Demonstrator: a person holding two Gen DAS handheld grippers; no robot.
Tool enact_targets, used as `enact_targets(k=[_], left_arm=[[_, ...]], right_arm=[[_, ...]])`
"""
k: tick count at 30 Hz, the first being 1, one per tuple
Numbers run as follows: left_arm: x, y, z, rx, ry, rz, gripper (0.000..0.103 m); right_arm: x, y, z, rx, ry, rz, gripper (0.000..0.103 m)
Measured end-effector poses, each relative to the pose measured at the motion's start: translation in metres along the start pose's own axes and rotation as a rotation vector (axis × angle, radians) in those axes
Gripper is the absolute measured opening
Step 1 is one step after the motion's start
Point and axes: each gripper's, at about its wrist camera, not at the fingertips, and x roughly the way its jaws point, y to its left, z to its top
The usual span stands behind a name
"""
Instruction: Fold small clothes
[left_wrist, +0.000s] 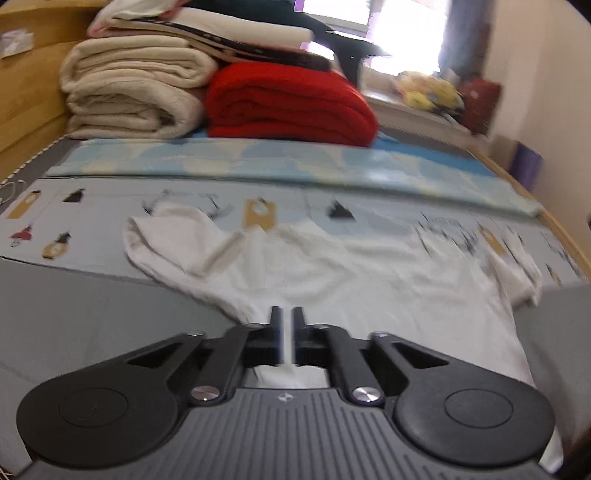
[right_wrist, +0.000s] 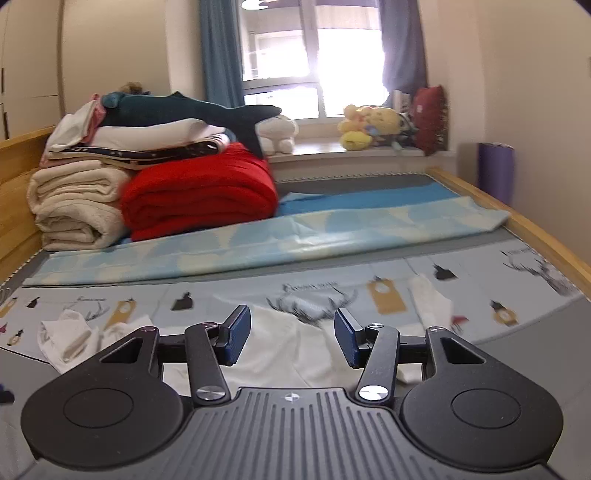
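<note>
A small white T-shirt (left_wrist: 369, 280) lies spread on the patterned bed sheet (left_wrist: 92, 206), one sleeve folded at the left (left_wrist: 177, 243) and the other at the right edge. My left gripper (left_wrist: 287, 314) is shut on the shirt's near edge, with a thin strip of white fabric pinched between its fingers. In the right wrist view the same shirt (right_wrist: 291, 354) lies below and beyond my right gripper (right_wrist: 291, 311), whose jaws stand apart with nothing gripped between the blue pads (right_wrist: 238, 332). The shirt's sleeves show at the left (right_wrist: 66, 339) and right (right_wrist: 428, 299).
Folded cream blankets (right_wrist: 74, 206) and a red blanket (right_wrist: 199, 192) are stacked at the back left, with a plush shark (right_wrist: 184, 107) on top. A pale blue folded sheet (right_wrist: 258, 247) crosses the bed. A wooden bed frame (right_wrist: 517, 218) runs along the right; plush toys (right_wrist: 369, 125) sit on the windowsill.
</note>
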Motion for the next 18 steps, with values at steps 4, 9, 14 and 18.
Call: enact_targets(k=[4, 9, 14, 18], left_arm=[[0.026, 0.02, 0.048, 0.005, -0.036, 0.023, 0.003], [0.082, 0.053, 0.06, 0.011, 0.025, 0.134, 0.003], [0.127, 0.082, 0.064, -0.092, 0.131, 0.159, 0.003], [0.16, 0.083, 0.063, -0.078, 0.186, 0.177, 0.005]], right_arm=[[0.024, 0.015, 0.009, -0.03, 0.018, 0.076, 0.023], [0.053, 0.039, 0.013, -0.104, 0.025, 0.144, 0.023], [0.08, 0.05, 0.003, -0.132, 0.083, 0.163, 0.023], [0.09, 0.062, 0.005, -0.15, 0.083, 0.193, 0.024]])
